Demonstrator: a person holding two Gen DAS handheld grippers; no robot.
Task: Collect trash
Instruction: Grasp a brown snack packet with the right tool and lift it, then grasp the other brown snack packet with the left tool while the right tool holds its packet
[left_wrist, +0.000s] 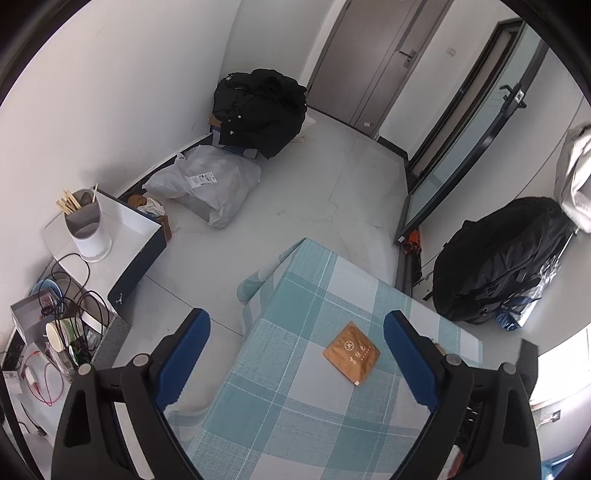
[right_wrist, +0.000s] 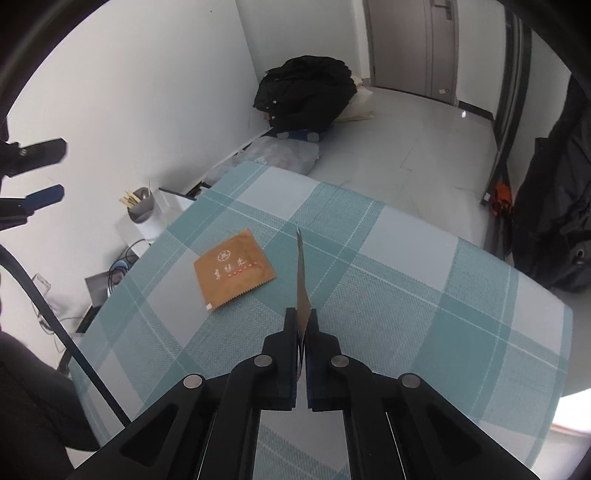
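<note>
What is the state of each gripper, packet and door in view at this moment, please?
Left gripper: open, empty, above the table.
Right gripper: shut on a thin packet, held edge-on.
Brown packet: flat on the tablecloth, untouched.
Door: closed.
Holder: upright, sticks inside.

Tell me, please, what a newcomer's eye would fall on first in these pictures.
First, the right claw, shut on a thin brown packet that stands edge-on above the teal checked tablecloth. Next, a second brown packet lying flat on that cloth, to the left of the held one. The left claw hangs open above it.
</note>
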